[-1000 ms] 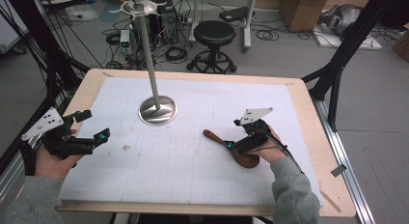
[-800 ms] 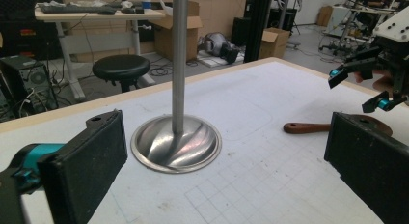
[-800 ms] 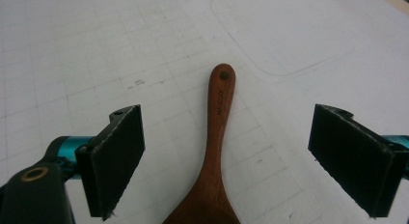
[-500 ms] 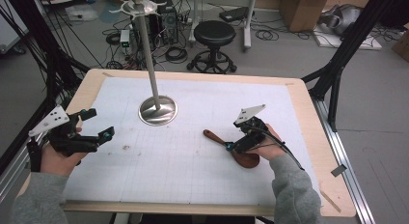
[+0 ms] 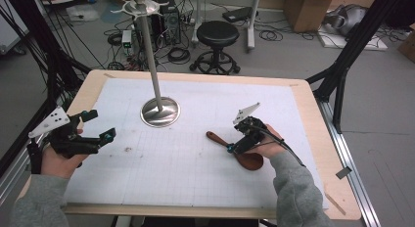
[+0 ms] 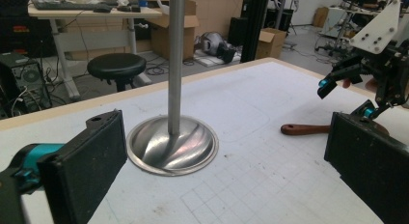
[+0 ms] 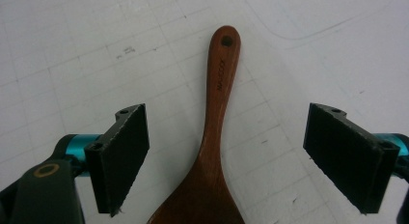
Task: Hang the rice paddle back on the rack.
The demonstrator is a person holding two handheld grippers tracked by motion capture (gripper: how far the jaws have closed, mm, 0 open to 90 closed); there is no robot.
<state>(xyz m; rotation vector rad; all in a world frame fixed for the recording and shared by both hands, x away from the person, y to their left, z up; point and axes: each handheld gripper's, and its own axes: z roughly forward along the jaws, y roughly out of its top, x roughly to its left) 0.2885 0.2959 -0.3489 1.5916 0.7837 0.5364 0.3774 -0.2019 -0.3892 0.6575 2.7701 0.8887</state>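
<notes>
**Wooden spoon lies straight between the spread right claw**

Black, rough-textured pads of the right claw (image 7: 224, 159) stand wide apart, one on each side of the wooden spoon (image 7: 217, 137), touching nothing. Its long axis runs straight ahead of the claw: broad bowl nearest, slim neck between the pads, holed handle tip pointing away. Smooth, reddish-brown and flat, it rests on the desk (image 5: 195, 158), whose white sheet carries a faint grid. This hand is far nearer; the left claw (image 5: 100, 124), also spread and empty, hovers well apart, facing the polished steel stand (image 5: 160, 111) with its domed foot.
</notes>
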